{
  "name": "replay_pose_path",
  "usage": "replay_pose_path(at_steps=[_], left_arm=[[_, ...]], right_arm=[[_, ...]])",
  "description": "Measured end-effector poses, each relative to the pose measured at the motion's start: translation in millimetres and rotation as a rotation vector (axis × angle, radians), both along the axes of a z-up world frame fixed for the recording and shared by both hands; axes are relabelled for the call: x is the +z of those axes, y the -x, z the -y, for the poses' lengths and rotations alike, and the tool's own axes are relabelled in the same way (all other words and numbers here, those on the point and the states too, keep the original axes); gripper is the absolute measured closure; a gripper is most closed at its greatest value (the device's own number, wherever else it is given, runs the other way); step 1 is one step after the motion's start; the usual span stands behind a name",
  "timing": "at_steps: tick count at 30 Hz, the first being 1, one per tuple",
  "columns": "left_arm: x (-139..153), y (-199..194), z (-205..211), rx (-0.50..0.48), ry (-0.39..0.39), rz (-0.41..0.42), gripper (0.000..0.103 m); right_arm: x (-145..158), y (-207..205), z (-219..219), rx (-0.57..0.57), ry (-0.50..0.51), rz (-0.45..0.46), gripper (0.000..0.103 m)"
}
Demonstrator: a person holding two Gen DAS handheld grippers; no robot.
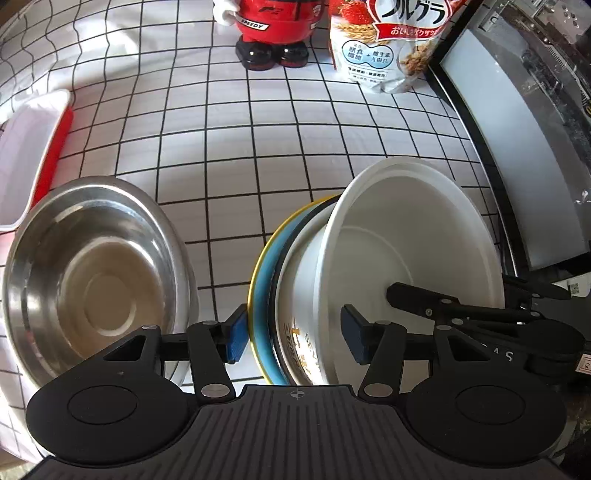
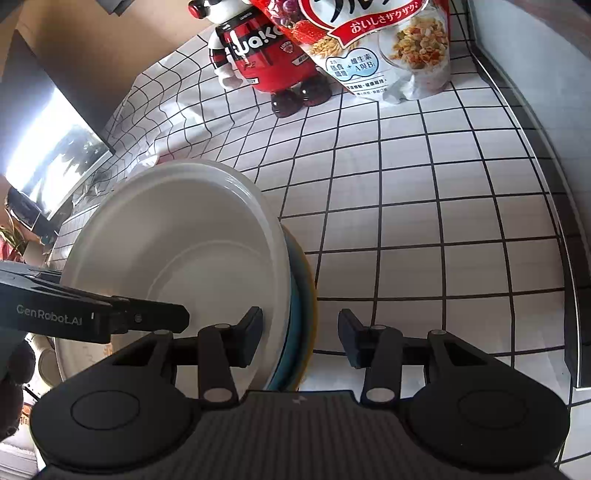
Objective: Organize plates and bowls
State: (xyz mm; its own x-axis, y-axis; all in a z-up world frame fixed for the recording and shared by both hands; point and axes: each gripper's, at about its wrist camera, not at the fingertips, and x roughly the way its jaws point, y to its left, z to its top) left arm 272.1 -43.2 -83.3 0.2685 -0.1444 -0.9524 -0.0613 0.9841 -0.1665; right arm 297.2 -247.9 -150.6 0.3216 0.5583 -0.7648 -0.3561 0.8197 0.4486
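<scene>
Nearest the left wrist camera, the left tool (image 1: pixel 293 334) stands wide apart, its blue pads on either side of the lower rims of a tilted stack of dishes. Neither pad presses on anything: the left pad sits just beside the yellow-rimmed blue plate (image 1: pixel 260 291), and the right pad hangs in front of the white bowl (image 1: pixel 413 236) without closing on it. Between plate and bowl there is a second white bowl with print on its outer wall (image 1: pixel 299 295), nested behind the first. The whole stack stands on edge, leaning, with the open mouth of the front bowl turned to the right in this view.

From the right wrist camera, the right tool (image 2: pixel 300 338) straddles the same stack. Its left pad lies against the inside of the white bowl (image 2: pixel 177 251); its right pad stands clear of the blue plate's (image 2: pixel 304 295) yellow edge, with a gap showing. Whether it truly grips the stack I cannot tell.

Left of the stack in the left view, a stainless steel bowl (image 1: pixel 96 284) rests upright on the grid-patterned worktop (image 1: pixel 280 147). Farther out lie a red and white tray (image 1: pixel 33 155), a red mascot figure (image 1: pixel 273 33) and a cereal bag (image 1: pixel 384 44).
</scene>
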Motion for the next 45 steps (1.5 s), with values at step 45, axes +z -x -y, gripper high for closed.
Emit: replay_pose_path(at_steps=[45], left_arm=[[-7.4, -12.1, -13.0, -0.016, 0.078, -0.114, 0.043]], right_arm=[[-16.9, -12.8, -6.2, -0.088, -0.170, -0.248, 0.056]])
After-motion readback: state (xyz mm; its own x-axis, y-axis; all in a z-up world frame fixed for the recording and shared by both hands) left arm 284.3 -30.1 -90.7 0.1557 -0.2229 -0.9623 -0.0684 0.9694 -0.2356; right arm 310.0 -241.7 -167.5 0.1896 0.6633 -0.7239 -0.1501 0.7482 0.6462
